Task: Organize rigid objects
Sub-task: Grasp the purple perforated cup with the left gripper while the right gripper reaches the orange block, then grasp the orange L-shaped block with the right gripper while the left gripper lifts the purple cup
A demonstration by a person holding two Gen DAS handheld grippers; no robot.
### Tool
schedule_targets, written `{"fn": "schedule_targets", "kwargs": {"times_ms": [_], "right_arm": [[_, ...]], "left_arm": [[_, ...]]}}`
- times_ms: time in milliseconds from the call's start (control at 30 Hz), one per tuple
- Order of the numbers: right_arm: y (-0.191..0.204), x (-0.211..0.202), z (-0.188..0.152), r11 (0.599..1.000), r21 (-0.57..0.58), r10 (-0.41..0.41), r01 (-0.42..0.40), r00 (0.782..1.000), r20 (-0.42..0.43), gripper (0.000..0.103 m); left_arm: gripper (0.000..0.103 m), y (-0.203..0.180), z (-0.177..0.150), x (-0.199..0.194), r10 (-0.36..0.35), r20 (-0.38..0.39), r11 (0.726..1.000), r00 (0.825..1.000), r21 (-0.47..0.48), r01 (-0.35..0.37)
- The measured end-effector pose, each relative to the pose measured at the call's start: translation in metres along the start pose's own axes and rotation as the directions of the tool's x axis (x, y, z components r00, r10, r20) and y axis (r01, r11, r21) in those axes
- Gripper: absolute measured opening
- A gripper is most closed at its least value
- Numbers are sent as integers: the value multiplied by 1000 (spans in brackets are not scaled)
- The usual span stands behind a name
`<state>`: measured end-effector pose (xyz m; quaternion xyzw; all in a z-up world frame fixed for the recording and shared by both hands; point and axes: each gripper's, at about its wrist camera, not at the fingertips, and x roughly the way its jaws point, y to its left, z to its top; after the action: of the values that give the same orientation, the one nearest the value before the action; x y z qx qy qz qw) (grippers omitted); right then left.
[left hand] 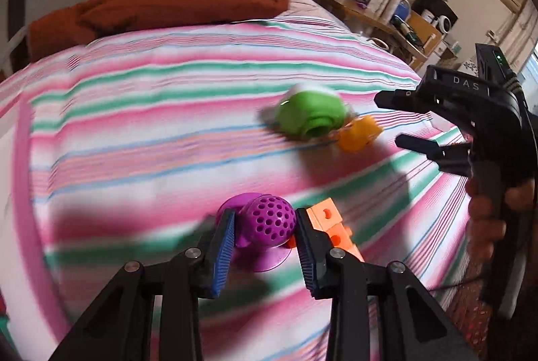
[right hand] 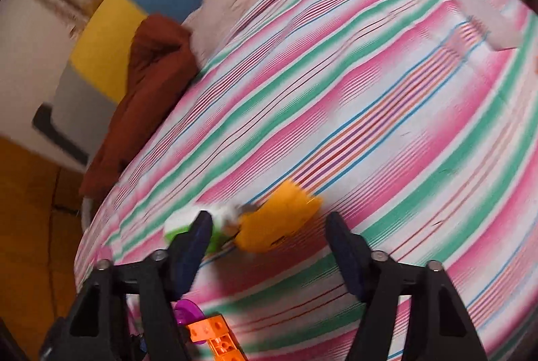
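Left wrist | left hand-held gripper (left hand: 265, 231) clamps perforated purple ball (left hand: 269, 221) | striped bedsheet (left hand: 168, 112)

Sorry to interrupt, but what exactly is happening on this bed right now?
A person is sorting toys on a striped bedsheet with two handheld grippers. The left gripper is closed around a purple perforated ball toy, beside an orange block piece. The right gripper hangs open near a green toy and a yellow-orange toy.

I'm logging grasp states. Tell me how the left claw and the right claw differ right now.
The left claw is closed on the purple perforated ball; the right claw is open and holds nothing. The left claw sits by the orange block; the right claw faces the yellow-orange piece. Both work over the striped bedspread.
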<state>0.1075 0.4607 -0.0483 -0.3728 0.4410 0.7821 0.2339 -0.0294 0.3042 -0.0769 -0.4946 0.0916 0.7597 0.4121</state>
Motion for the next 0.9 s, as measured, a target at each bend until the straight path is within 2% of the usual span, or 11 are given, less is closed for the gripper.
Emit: {"fn": "schedule_targets", "kwargs": {"times_ms": [67, 133, 200, 267, 433, 533, 633, 733, 800, 867, 900], "right_arm": [[10, 3, -5, 998, -51, 42, -44, 998, -36, 64], [24, 9, -12, 986, -120, 102, -114, 990, -100, 64], [38, 13, -21, 974, -179, 118, -142, 983, -140, 63], [54, 20, -31, 950, -257, 129, -180, 971, -202, 63], [83, 24, -57, 877, -432, 92, -210, 956, -278, 63], [85, 30, -60, 863, -460, 69, -209, 951, -302, 51], [94, 30, -72, 814, -507, 96, -284, 926, -365, 51], [108, 35, -92, 749, -572, 72, -335, 899, -432, 56], [113, 37, -103, 721, -606, 45, -335, 896, -441, 56], [112, 39, -103, 724, -613, 31, -316, 903, -429, 56], [109, 44, -104, 730, -621, -6, -284, 907, -421, 55]], "left_arm": [[35, 14, -8, -9, 2, 4, 999, 1000, -34, -2], [38, 24, -11, -9, -36, -14, 997, 999, -64, 35], [42, 32, -10, -9, -67, -41, 992, 997, -108, 63], [44, 36, -10, -15, -68, -20, 991, 998, -115, 65], [46, 33, -4, -12, -36, -29, 996, 999, -77, 34], [36, 36, 0, -10, 9, -18, 997, 1000, -80, -10], [36, 39, 1, -12, 30, 7, 997, 1000, -78, -29], [36, 44, 2, -15, 37, 11, 995, 999, -98, -35], [37, 49, 4, -14, 32, 13, 993, 999, -118, -31], [37, 51, 4, -12, 40, 6, 992, 999, -123, -39], [37, 51, 4, -10, 40, -7, 992, 999, -116, -40]]}}
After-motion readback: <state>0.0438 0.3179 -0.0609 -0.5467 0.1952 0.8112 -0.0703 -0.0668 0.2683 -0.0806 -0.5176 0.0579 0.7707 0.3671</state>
